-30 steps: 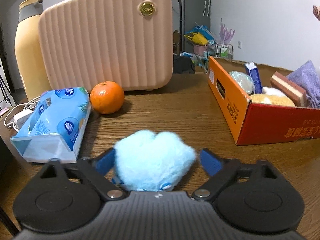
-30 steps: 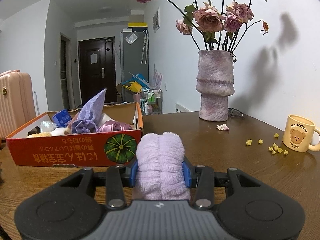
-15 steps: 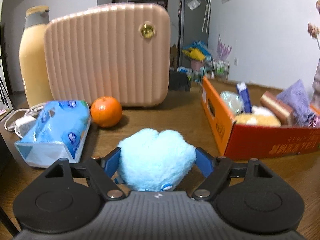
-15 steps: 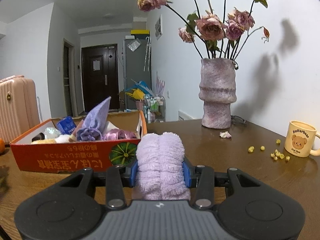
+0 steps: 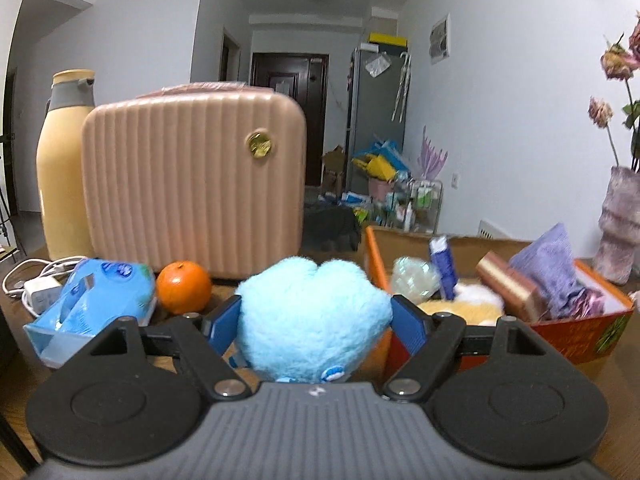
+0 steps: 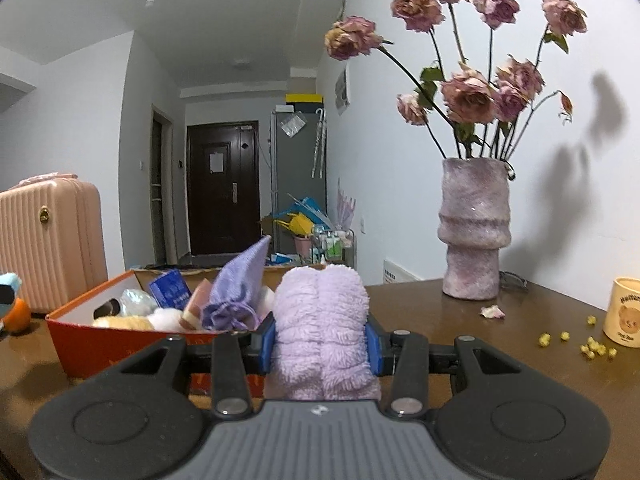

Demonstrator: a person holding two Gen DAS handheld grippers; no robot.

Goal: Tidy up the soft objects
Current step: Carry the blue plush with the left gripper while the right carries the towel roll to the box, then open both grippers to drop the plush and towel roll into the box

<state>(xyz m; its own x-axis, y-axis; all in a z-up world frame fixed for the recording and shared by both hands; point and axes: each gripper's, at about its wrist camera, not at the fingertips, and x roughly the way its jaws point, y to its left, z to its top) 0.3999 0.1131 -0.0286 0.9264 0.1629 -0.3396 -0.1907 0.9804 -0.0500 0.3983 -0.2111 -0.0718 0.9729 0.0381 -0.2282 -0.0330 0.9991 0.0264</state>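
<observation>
A fluffy light-blue plush (image 5: 312, 316) fills the left gripper (image 5: 316, 320), whose blue pads press it from both sides, lifted above the table. In the right wrist view a rolled lilac towel (image 6: 322, 328) is squeezed between the right gripper's (image 6: 320, 338) pads. The orange cardboard box (image 5: 592, 332) stands ahead and to the right of the left gripper, holding a purple cloth bag (image 5: 548, 268), a yellow plush, a striped sponge and other items. The same box (image 6: 100, 344) lies ahead and left of the right gripper. The blue plush (image 6: 10, 284) shows at that view's left edge.
A pink ribbed case (image 5: 192, 176), a tall yellow bottle (image 5: 60, 168), an orange (image 5: 183, 287), a blue tissue pack (image 5: 92, 304) and a white charger sit at the left. A vase of dried roses (image 6: 474, 232), a bear mug (image 6: 626, 312) and scattered yellow bits are at the right.
The left gripper closed on the blue plush and rose with it, tilting up toward the box. The right gripper shifted slightly, keeping its hold on the lilac towel.
</observation>
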